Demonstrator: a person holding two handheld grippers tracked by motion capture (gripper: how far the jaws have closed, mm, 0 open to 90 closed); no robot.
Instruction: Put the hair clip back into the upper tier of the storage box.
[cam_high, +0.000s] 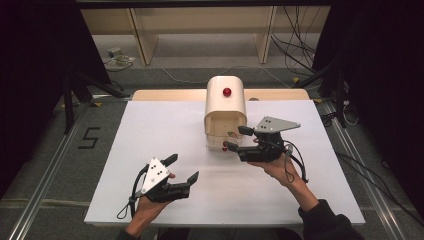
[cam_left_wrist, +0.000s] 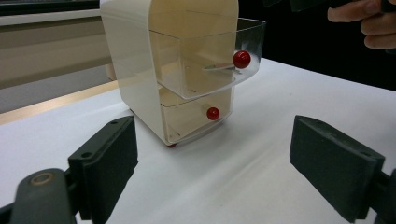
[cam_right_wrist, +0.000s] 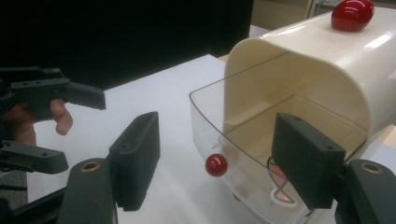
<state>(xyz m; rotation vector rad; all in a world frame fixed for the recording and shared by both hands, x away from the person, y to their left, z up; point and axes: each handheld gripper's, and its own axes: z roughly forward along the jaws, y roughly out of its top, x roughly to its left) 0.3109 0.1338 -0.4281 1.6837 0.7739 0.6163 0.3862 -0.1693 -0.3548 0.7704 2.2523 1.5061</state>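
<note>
A glossy cream plastic cabinet with a rounded top stands mid-table, its clear upper drawer with a round red knob pulled out between the right gripper's open matte-black jaws, while the left gripper gapes empty nearby.

Drawer unit on the counter

The drawer unit is set at the far middle of the counter, its upper drawer pulled out above the lower drawer.

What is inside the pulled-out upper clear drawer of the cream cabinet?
The clear plastic upper drawer of the cream two-drawer cabinet looks empty through its walls. The right tongs straddle its front, and one black jaw covers part of the drawer floor.
</note>
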